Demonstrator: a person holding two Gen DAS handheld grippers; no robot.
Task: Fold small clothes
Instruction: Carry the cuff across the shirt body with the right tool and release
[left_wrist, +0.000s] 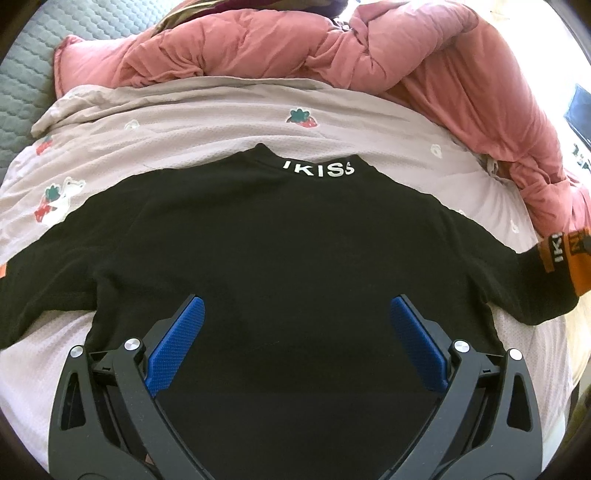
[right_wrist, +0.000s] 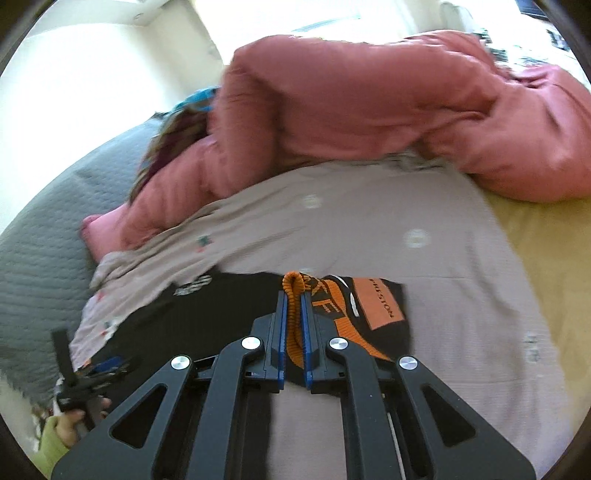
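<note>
A small black shirt (left_wrist: 280, 236) lies flat and face down on a pale printed blanket (left_wrist: 207, 114), white lettering at its collar (left_wrist: 317, 168). My left gripper (left_wrist: 295, 314) hovers open over the shirt's lower back, blue pads wide apart with nothing between them. The shirt's right sleeve has an orange cuff (left_wrist: 570, 258) at that view's right edge. In the right wrist view my right gripper (right_wrist: 294, 299) is shut on the orange cuff (right_wrist: 293, 284), and the sleeve (right_wrist: 369, 314), black with orange patches, is lifted and doubled back. The left gripper (right_wrist: 107, 365) and the hand holding it show at lower left.
A bulky pink quilt (left_wrist: 332, 48) is heaped along the far side of the blanket (right_wrist: 369, 229). A grey quilted mattress (left_wrist: 22, 74) lies to the left, and a yellow sheet (right_wrist: 546, 258) to the right. A green sleeve (right_wrist: 55, 443) sits at the lower left corner.
</note>
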